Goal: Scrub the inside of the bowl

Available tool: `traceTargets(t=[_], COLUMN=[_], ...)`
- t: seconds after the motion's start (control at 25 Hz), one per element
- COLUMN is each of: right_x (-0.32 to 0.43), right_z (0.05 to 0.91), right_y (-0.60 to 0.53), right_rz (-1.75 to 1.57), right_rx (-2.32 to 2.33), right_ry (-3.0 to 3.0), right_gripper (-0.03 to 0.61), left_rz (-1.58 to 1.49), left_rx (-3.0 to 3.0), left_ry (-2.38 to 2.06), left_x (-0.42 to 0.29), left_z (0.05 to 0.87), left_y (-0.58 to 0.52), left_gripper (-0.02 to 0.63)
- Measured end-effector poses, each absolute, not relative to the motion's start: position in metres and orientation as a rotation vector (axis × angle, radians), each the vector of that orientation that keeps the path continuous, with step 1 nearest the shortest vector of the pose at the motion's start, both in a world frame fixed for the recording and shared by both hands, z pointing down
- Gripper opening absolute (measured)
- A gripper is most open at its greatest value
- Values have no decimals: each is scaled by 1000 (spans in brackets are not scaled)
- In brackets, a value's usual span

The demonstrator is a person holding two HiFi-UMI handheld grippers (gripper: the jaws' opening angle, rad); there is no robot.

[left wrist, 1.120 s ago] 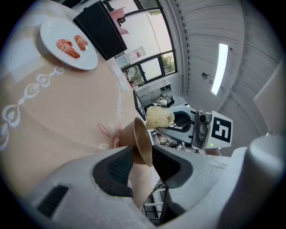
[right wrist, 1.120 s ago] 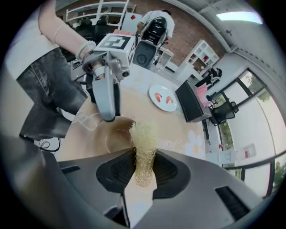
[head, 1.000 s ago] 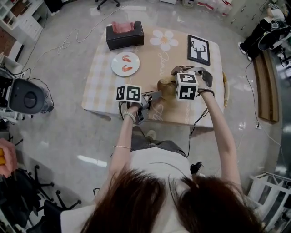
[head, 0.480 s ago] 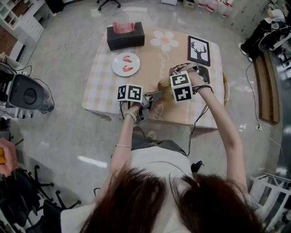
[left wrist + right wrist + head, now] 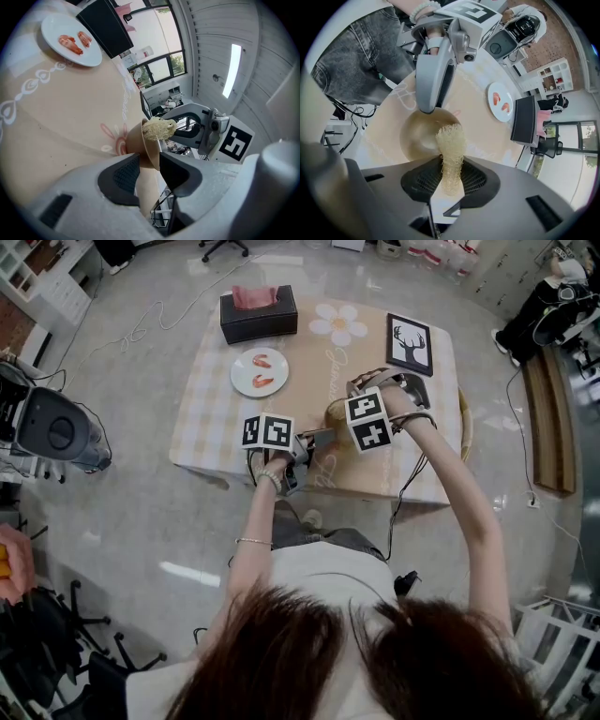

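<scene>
The left tongs (image 5: 149, 165) are clamping the rim of the tan bowl (image 5: 417, 136) sitting on the tabletop (image 5: 309, 371). The right tongs (image 5: 451, 180) are pinching a loofah scrubber (image 5: 451, 140) that is reaching into the bowl. In the head view, their marker cube is hiding most of the bowl.

bowl (image 5: 335, 412): in the head view we see only a sliver of its rim; the right gripper (image 5: 451, 182) and its marker cube cover the rest.
bowl wall: in the left gripper view, the stretch pinched by the left gripper (image 5: 149, 165) vanishes behind its pads.
scrubber (image 5: 451, 140): its lower end sinks out of sight between the right jaws clamped on it; in the head view we cannot find it.
reddish pieces (image 5: 262, 371) on the plate (image 5: 240, 382): too small in the head view for us to name.
black box (image 5: 107, 26): cut off by the top edge.
hand (image 5: 11, 563): cut by the left edge, holding something orange we cannot name.
person (image 5: 553, 296): cropped at the corner, too small to make out.
</scene>
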State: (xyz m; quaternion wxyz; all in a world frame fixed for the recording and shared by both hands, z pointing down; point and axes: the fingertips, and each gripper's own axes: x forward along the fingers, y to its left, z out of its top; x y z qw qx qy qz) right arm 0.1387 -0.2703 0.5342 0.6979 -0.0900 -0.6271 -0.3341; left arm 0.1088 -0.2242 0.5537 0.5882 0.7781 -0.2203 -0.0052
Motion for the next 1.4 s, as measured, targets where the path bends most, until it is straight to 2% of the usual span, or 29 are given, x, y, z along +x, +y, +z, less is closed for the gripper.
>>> traceTargets(t=[1.4], right_x=[175], right_z=[535], right_y=[-245], right_rz=[-776], right_rx=[-230], right_ry=[-1184], right_gripper=[95], left_rz=[-22], left_rx=[1777], left_ry=[-530], left_x=[113], left_z=[561], left_y=[-219], left_gripper=[133])
